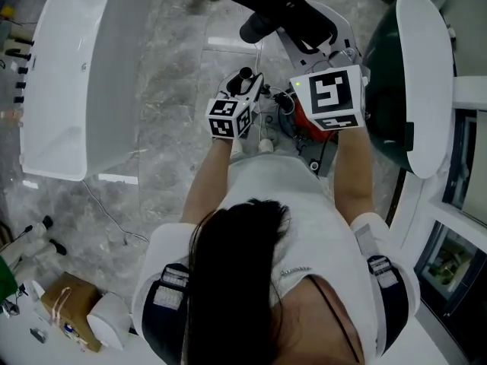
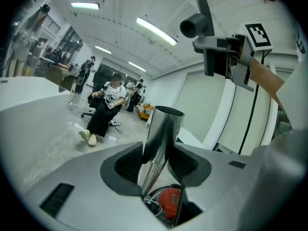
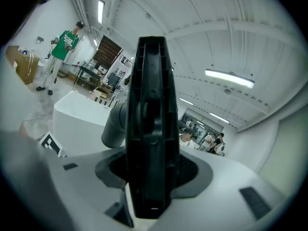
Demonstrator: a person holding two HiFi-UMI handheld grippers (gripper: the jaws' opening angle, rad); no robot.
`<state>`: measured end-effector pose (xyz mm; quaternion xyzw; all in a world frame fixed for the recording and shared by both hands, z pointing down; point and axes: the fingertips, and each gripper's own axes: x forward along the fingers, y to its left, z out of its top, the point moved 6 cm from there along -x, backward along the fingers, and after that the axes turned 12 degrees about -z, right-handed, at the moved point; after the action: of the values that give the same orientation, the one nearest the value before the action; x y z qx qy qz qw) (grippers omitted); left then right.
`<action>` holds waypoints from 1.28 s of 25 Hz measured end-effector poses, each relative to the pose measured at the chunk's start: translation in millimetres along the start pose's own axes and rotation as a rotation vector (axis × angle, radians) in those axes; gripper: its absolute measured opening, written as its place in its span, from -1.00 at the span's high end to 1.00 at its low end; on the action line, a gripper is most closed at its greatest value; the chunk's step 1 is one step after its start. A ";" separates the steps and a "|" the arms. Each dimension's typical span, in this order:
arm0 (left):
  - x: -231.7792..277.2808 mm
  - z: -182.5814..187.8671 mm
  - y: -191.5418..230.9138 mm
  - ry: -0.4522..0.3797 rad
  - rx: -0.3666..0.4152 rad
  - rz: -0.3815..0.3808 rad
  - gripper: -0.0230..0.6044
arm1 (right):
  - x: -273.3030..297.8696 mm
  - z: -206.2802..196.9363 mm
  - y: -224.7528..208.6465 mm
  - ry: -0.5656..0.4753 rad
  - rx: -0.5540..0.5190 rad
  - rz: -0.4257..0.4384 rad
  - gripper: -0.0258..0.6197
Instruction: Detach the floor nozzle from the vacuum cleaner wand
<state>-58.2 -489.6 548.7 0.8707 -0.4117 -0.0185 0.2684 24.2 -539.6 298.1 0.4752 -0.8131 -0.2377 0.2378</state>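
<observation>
- The black plastic floor nozzle looks already off. The step should go best if it is carried clear in a straight line, without twisting, while the other hand stays steady.
- It is slim, ribbed and seen edge-on, with a grey neck. The right gripper clamps it, apart from the wand's end.
- The shiny metal wand tube stands open-ended, clenched in the left gripper above the red vacuum body.

Shiny metal wand upright, top end open, black floor nozzle apart, higher up
</observation>
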 end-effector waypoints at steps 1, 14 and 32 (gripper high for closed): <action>-1.0 -0.2 -0.2 0.001 0.000 -0.002 0.39 | -1.3 -2.5 3.1 0.008 0.015 0.008 0.23; -2.8 -2.2 -4.8 -0.004 0.014 0.008 0.39 | -29.3 -40.3 -1.8 0.059 0.435 -0.001 0.23; -0.3 4.2 -16.1 -0.038 0.039 0.004 0.14 | -67.4 -85.8 -3.2 0.133 0.671 -0.059 0.23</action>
<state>-48.1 -482.9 537.3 0.8745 -0.4185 -0.0264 0.2436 108.2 -495.1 351.7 0.5647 -0.8146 0.0678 0.1138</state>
